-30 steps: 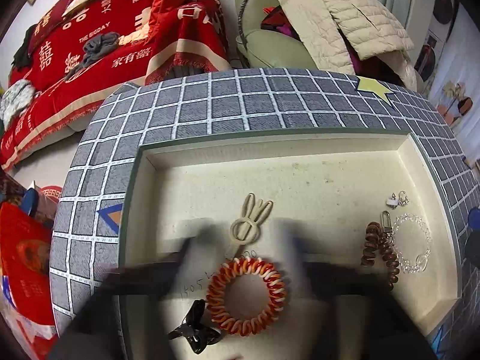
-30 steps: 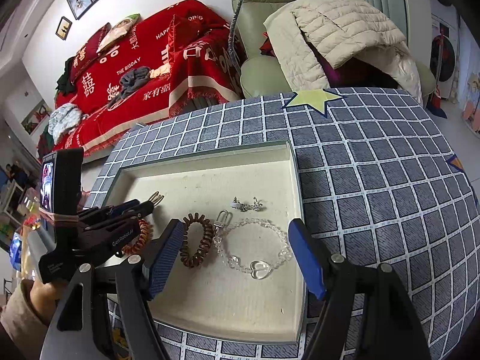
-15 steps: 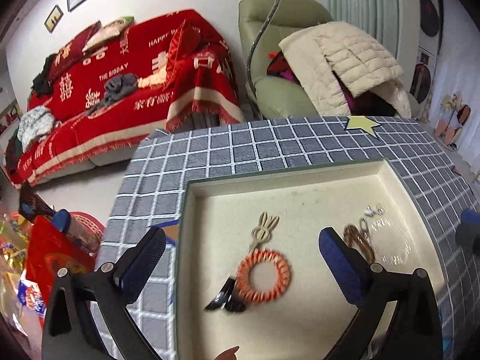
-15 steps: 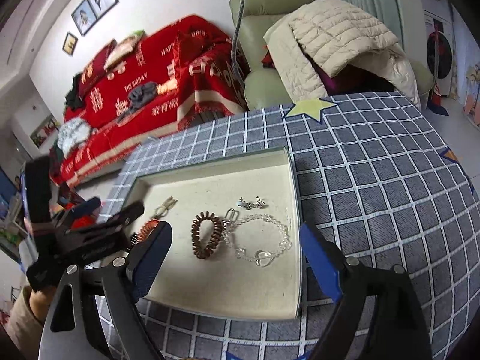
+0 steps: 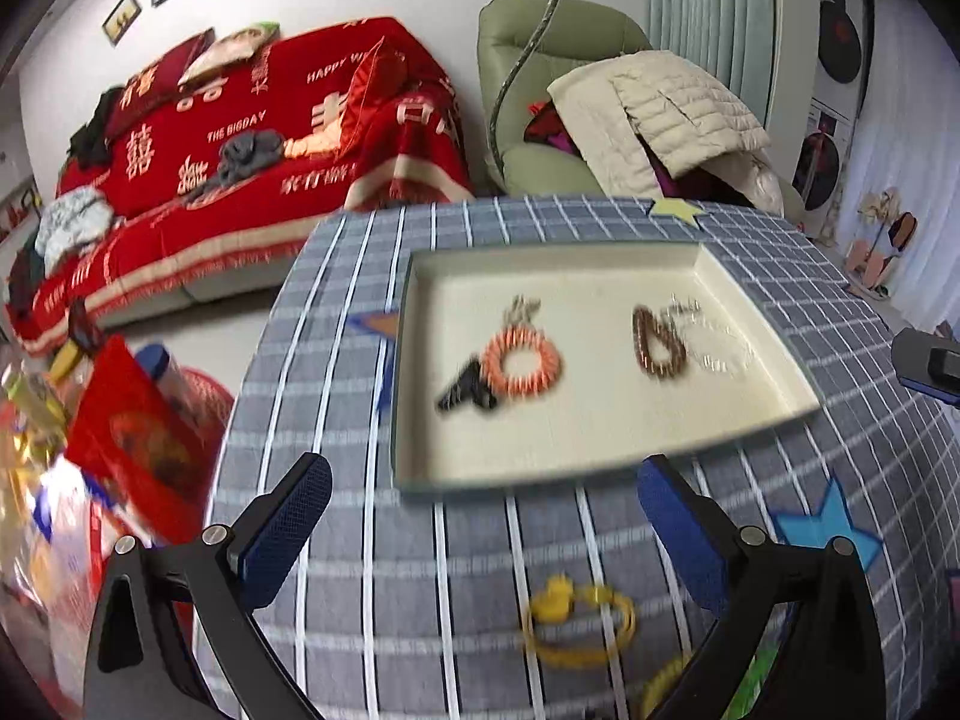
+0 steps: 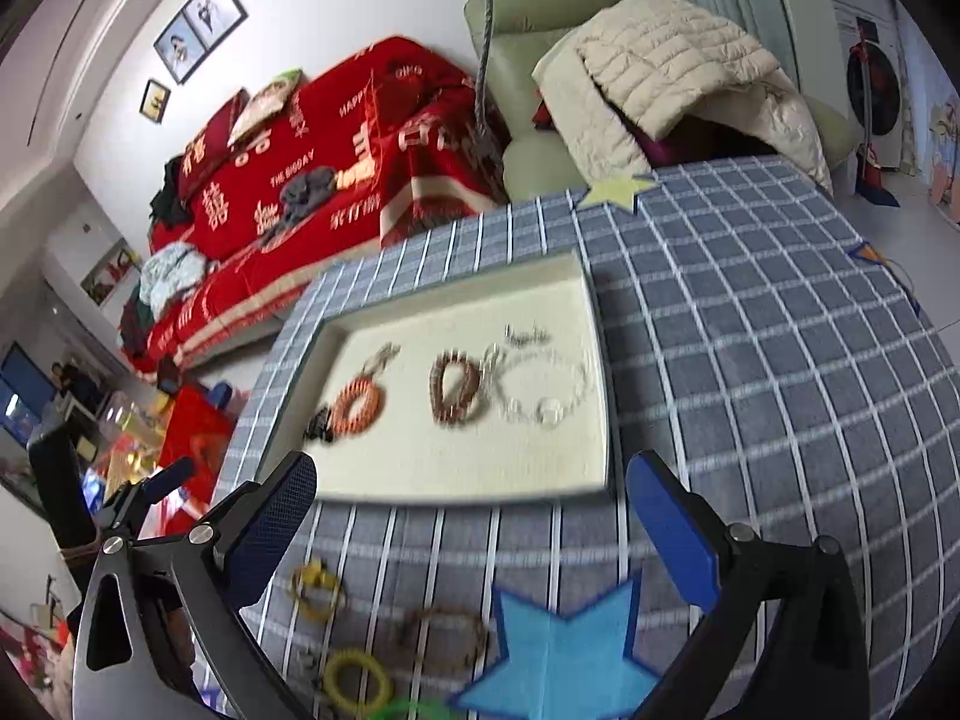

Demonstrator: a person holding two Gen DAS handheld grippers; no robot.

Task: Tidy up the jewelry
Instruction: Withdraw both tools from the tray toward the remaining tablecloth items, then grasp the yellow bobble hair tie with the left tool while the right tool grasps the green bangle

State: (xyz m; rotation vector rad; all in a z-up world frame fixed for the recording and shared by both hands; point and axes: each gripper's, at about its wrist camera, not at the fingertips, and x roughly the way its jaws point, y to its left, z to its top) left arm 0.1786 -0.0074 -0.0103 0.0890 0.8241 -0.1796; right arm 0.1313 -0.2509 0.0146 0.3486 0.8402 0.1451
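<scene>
Tools (image 5: 480,531) (image 6: 474,525) x2 open, empty | tray (image 5: 600,456) x1 | coil ties (image 5: 521,358) (image 5: 658,341) x2

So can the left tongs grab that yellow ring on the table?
Probably yes. The left tongs are open and empty, and the yellow ring lies on the checked tablecloth just ahead between the fingers, outside the tray. Nothing sits over it, though the picture is blurry.

Left tongs (image 5: 480,528) and right tongs (image 6: 474,516), black angular arms, silver screws, textured blue pads (image 5: 288,528).
</scene>
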